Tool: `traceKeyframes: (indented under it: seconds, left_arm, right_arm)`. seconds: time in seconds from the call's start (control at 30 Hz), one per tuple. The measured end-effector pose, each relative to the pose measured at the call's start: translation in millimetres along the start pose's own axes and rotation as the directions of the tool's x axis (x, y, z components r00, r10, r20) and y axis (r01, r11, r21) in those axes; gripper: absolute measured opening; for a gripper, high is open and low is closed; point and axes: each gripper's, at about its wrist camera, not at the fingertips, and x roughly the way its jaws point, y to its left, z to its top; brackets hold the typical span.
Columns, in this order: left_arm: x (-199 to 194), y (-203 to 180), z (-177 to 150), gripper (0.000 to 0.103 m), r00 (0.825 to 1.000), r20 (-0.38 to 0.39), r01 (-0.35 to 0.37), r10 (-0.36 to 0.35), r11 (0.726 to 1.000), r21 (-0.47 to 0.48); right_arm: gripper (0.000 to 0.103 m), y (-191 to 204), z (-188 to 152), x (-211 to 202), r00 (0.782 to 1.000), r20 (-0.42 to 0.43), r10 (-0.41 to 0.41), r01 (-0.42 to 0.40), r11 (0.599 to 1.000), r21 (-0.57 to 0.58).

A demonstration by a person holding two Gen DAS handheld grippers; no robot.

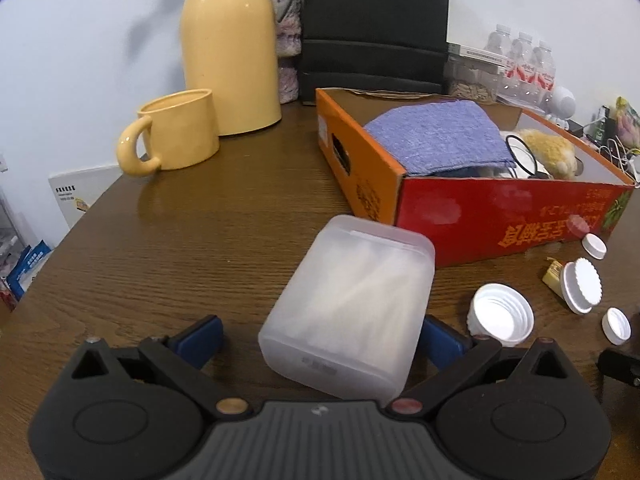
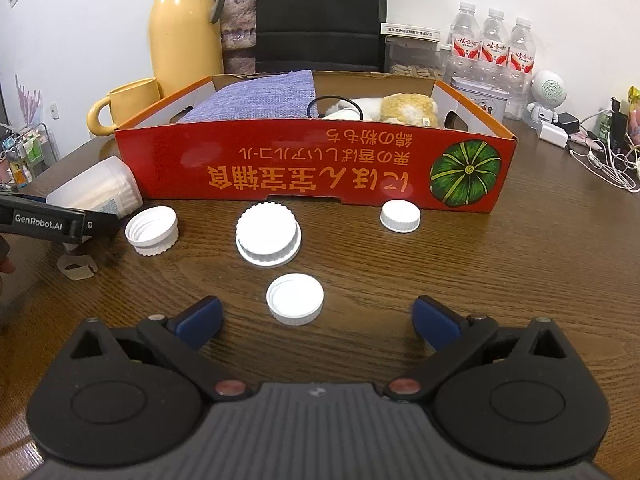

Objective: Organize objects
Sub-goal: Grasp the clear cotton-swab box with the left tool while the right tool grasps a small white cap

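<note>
In the left wrist view, the left gripper (image 1: 320, 334) sits at the bottom of the frame with its blue fingers (image 1: 202, 336) spread wide. A cloudy plastic box (image 1: 348, 304) full of thin sticks lies on its side between them on the brown surface (image 1: 180, 232). I cannot tell if the fingers touch it.

The red cardboard box (image 1: 500, 216) sits in the middle right, with a purple cloth (image 1: 436, 136) inside. A yellow mug (image 1: 176, 136) stands at the upper left.

In the right wrist view, the right gripper (image 2: 318, 320) is wide open and holds nothing. A small white cap (image 2: 295, 298) lies just ahead, between the finger tips. A big white lid (image 2: 268, 234) sits further up, near the red box.
</note>
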Motion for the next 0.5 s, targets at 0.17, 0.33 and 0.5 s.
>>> traceKeyframes:
  seconds: [0.17, 0.33, 0.5]
  left_arm:
    - [2, 0, 2, 0.103, 1.0, 0.0, 0.0, 0.0, 1.0, -0.003]
    - [-2, -4, -4, 0.089, 0.998, 0.057, 0.012, -0.012, 1.0, 0.008]
    - [-10, -8, -8, 0.07, 0.994, 0.1, 0.039, -0.039, 0.999, -0.001]
  right_arm:
    - [0.103, 0, 0, 0, 1.0, 0.0, 0.0, 0.0, 1.0, 0.0]
    - [0.103, 0, 0, 0, 1.0, 0.001, -0.001, 0.001, 1.0, 0.002]
    - [0.079, -1, 1, -1, 1.0, 0.02, -0.024, 0.023, 0.999, 0.023]
